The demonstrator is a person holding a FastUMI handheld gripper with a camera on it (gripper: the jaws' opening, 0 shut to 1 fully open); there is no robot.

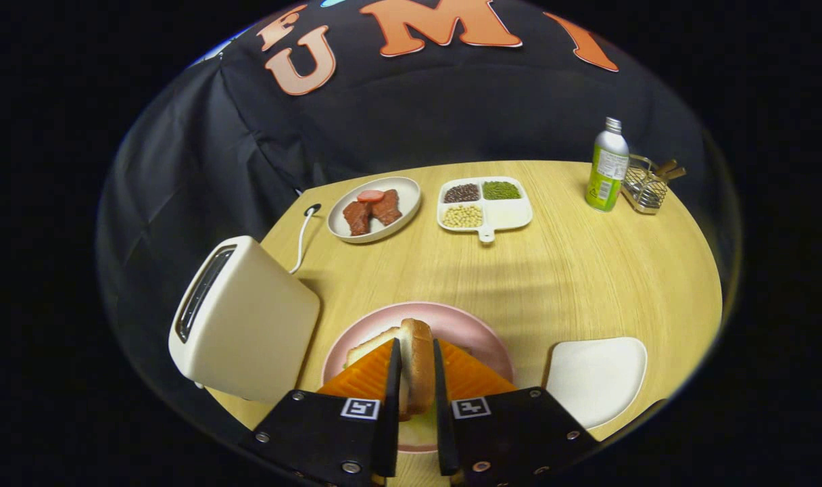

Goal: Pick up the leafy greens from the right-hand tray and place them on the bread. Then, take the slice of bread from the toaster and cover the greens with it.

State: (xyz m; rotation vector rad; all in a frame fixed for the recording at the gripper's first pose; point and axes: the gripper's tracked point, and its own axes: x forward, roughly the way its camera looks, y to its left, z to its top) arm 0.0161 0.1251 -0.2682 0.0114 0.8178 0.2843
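Observation:
My gripper (pixel 416 352) is shut on a slice of bread (pixel 418 358), which stands on edge between the two fingers. It hangs over a pink plate (pixel 475 335). On that plate, left of the fingers, lies another slice of bread (pixel 369 346) with a thin green edge at its left corner; the fingers hide most of it. The cream toaster (pixel 245 318) stands to the left of the plate, its slots dark. A white tray (pixel 597 379) lies to the right of the plate with nothing on it.
Beyond the plate sit an oval dish with red meat pieces (pixel 374 208) and a divided dish of beans (pixel 484 204). A green bottle (pixel 607 166) and a wire holder (pixel 646 182) stand at the far right. The toaster's white cord (pixel 303 233) runs back to the table's edge.

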